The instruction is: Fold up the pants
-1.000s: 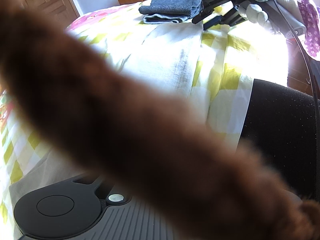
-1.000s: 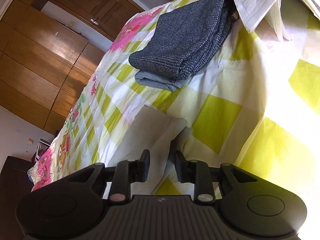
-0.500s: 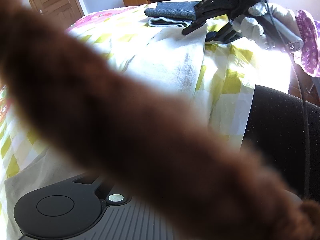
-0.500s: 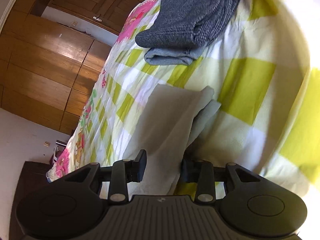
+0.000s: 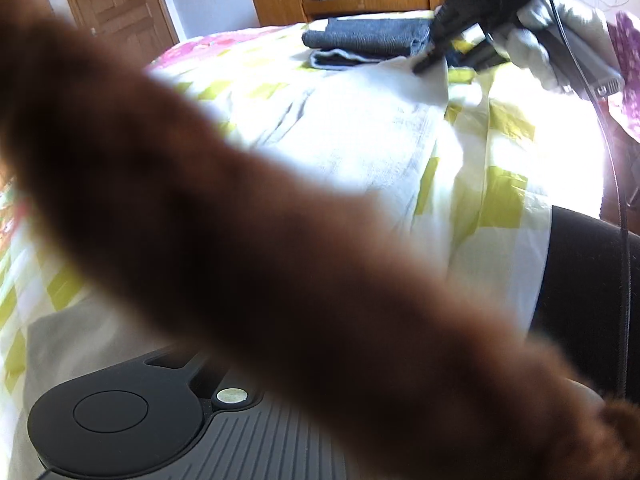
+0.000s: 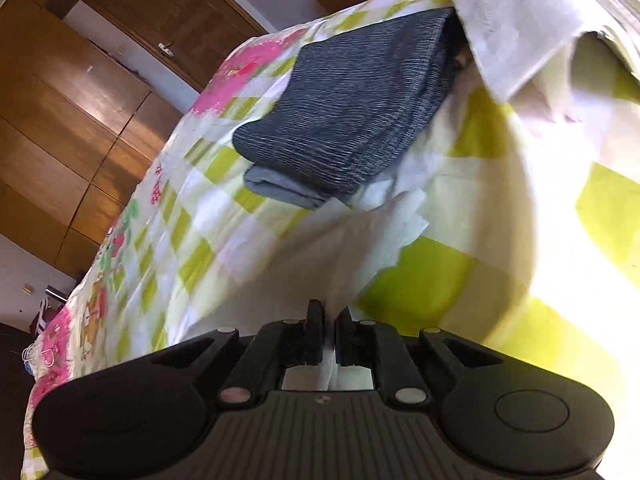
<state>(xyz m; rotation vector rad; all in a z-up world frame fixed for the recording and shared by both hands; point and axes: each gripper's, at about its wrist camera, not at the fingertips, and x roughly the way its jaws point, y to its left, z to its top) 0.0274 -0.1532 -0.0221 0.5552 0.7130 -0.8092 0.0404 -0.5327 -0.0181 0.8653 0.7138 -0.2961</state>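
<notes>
Where the pale pants (image 5: 360, 136) lie spread on the checked bed sheet (image 5: 504, 200), their long axis is seen to run from the near edge of the bed, at the left gripper (image 5: 224, 364), away toward the folded dark grey garments (image 5: 372, 38) at the far end. The far end of the pants is held by the right gripper (image 6: 329, 322): in the right wrist view a fold of white cloth is pinched between its jaws, which stand almost together and are opening slightly. From that pinch the cloth streams forward and up toward the grey stack (image 6: 352, 120), just short of it. The same gripper is seen in the left wrist view as a dark shape (image 5: 460, 12) at the far corner of the pants, lifting it a little off the sheet.

The left gripper's jaws are hidden behind a blurred brown mass (image 5: 240, 240) close to the lens; they are taken as nearly closed and beginning to open. What they hold, if anything, cannot be told; grey-white cloth lies just beside the gripper body.

Judgement: the coming fold turns on the lengthwise axis, the far end to be carried back toward the near end. The right hand is the nearer one for it.
</notes>
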